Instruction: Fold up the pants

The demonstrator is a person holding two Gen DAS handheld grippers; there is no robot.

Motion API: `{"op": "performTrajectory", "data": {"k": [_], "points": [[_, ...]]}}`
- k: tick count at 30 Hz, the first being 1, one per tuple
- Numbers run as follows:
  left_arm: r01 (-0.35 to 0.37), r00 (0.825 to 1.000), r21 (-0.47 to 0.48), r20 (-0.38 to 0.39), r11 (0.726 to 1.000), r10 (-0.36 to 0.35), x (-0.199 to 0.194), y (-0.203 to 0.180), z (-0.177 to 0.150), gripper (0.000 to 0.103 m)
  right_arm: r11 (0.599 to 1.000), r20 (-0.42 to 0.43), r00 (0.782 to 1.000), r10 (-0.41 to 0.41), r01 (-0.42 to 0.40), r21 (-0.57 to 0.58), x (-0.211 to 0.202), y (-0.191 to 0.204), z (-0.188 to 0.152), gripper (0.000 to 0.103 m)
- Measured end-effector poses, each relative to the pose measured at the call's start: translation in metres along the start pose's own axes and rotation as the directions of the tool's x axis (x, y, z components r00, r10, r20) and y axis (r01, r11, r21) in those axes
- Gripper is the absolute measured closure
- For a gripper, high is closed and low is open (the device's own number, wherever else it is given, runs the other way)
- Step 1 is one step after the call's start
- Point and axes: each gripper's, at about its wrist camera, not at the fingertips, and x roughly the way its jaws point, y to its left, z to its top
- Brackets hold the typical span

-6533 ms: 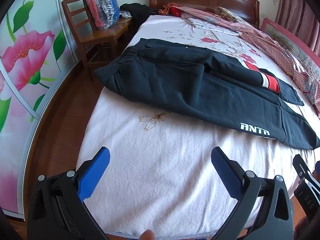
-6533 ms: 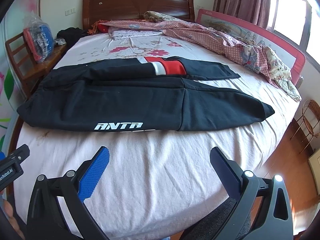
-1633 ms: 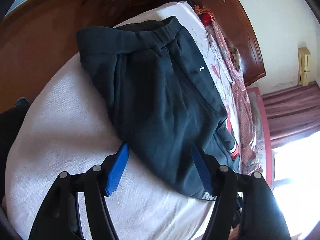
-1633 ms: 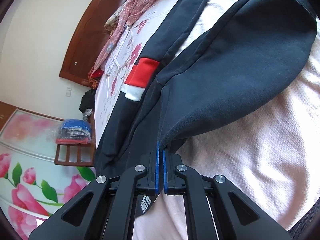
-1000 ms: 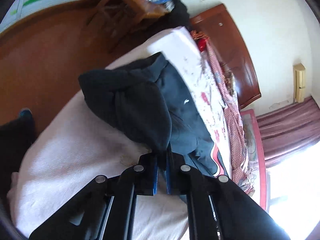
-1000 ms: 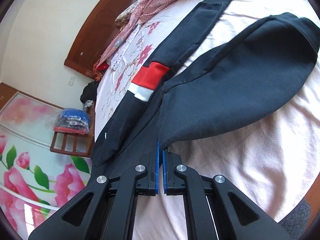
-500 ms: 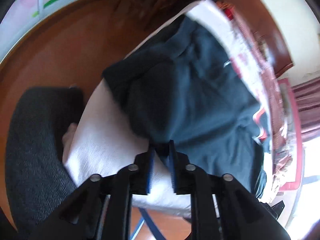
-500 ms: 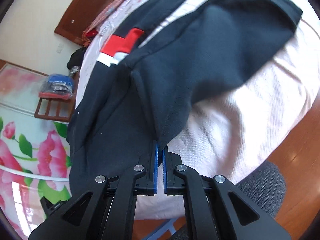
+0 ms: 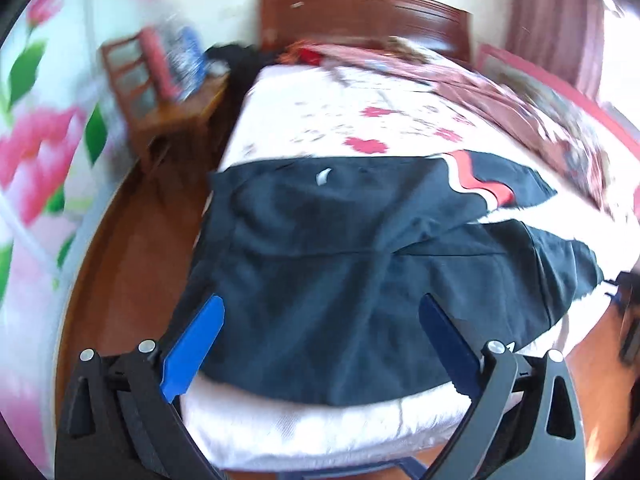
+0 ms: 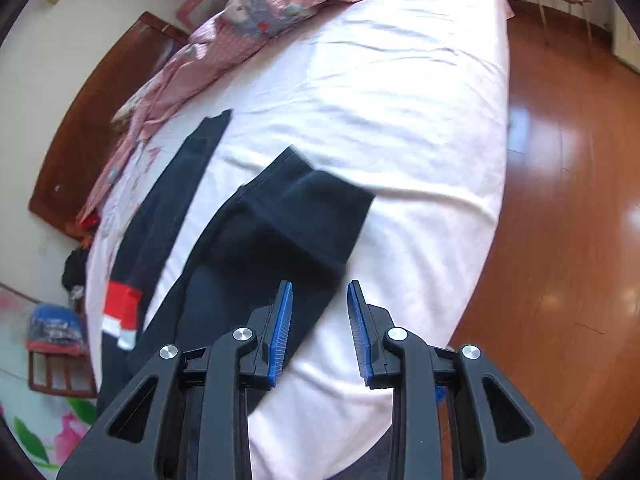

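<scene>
Left gripper (image 9: pixel 320 344) spread wide, holding nothing, over the near bed (image 9: pixel 320 428) edge. Right gripper (image 10: pixel 320 332) parted, empty, beside a cuff. Black pants (image 9: pixel 360 264) sprawled across the bed's near half, legs apart. Soft, limp, fairly heavy fleece, likely; best pinched at waistband (image 9: pixel 224 216) and cuff (image 10: pixel 316 204) hems.

a: where does the left wrist view look from?

b: from the foot of the bed (image 9: pixel 280 432), level, facing the headboard (image 9: pixel 360 12) (blurred), close over the black pants (image 9: pixel 340 260).

a: and the right wrist view?

b: tilted, looking down along the pants' legs (image 10: pixel 280 232) towards the wooden floor (image 10: pixel 560 240). both views share the pants and the white sheet.
</scene>
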Motion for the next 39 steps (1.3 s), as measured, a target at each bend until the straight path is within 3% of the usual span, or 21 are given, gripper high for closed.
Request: {"op": "performTrajectory", "data": {"k": [4,5,11,13,16,20,24,26,30,32,34,37,38,39], "points": [[0.052,0.999,0.149,-0.024,0.987,-0.049,0.006,-0.053,0.01,0.003,1.0,0.011,1.0,-0.016,0.016,-0.013,0.011,-0.001,0.011,0.075],[0.062,0.998,0.166,-0.031,0.984,-0.057,0.006,-0.063,0.01,0.003,0.999,0.014,0.999,-0.048,0.048,-0.009,0.013,-0.004,0.015,0.075],[0.094,0.994,0.244,-0.07,0.965,-0.079,-0.008,-0.098,-0.011,0.003,0.998,-0.007,1.0,0.003,-0.003,0.062,0.033,-0.013,0.027,0.075],[0.089,0.994,0.241,-0.08,0.966,-0.072,-0.006,-0.1,-0.014,0.003,0.999,0.009,1.0,0.024,-0.024,0.042,0.036,-0.012,0.029,0.075],[0.086,0.992,0.222,-0.105,0.971,-0.064,0.001,-0.098,-0.015,0.003,0.999,0.029,1.0,0.008,-0.006,-0.054,0.03,0.001,0.03,0.1],[0.069,0.993,0.187,-0.109,0.98,-0.049,0.007,-0.09,-0.01,0.003,0.979,0.12,0.993,-0.016,0.04,-0.201,-0.005,0.027,0.039,0.1],[0.058,0.996,0.152,-0.076,0.987,-0.046,0.005,-0.081,-0.006,0.003,0.965,0.178,0.984,-0.012,0.058,-0.257,-0.038,0.033,0.055,0.1],[0.054,0.996,0.14,-0.079,0.989,-0.043,0.007,-0.077,-0.005,0.002,0.957,0.176,0.984,-0.027,0.076,-0.279,-0.035,0.029,0.056,0.1],[0.036,0.993,0.141,-0.114,0.989,-0.02,0.015,-0.068,-0.011,0.002,0.946,0.097,0.978,-0.183,0.202,-0.252,0.01,0.001,0.05,0.1],[0.026,0.992,0.135,-0.123,0.99,-0.01,0.016,-0.06,-0.015,0.002,0.918,0.095,0.944,-0.315,0.328,-0.224,0.03,-0.014,0.044,0.075],[0.004,0.991,0.127,-0.13,0.992,0.013,0.017,-0.05,-0.016,0.002,0.906,0.116,0.92,-0.374,0.389,-0.167,0.023,-0.022,0.038,0.057],[-0.056,0.993,0.09,-0.098,0.994,0.065,0.012,-0.021,-0.016,0.002,0.91,0.205,0.897,-0.392,0.411,-0.058,-0.016,-0.02,0.025,0.056],[-0.086,0.992,0.069,-0.082,0.994,0.091,0.011,-0.005,-0.014,0.002,0.911,0.227,0.899,-0.375,0.403,-0.091,-0.025,-0.009,0.018,0.056],[-0.105,0.992,0.055,-0.072,0.993,0.109,0.011,0.007,-0.011,0.002,0.917,0.218,0.92,-0.325,0.363,-0.163,-0.028,0.007,0.009,0.056]]}}
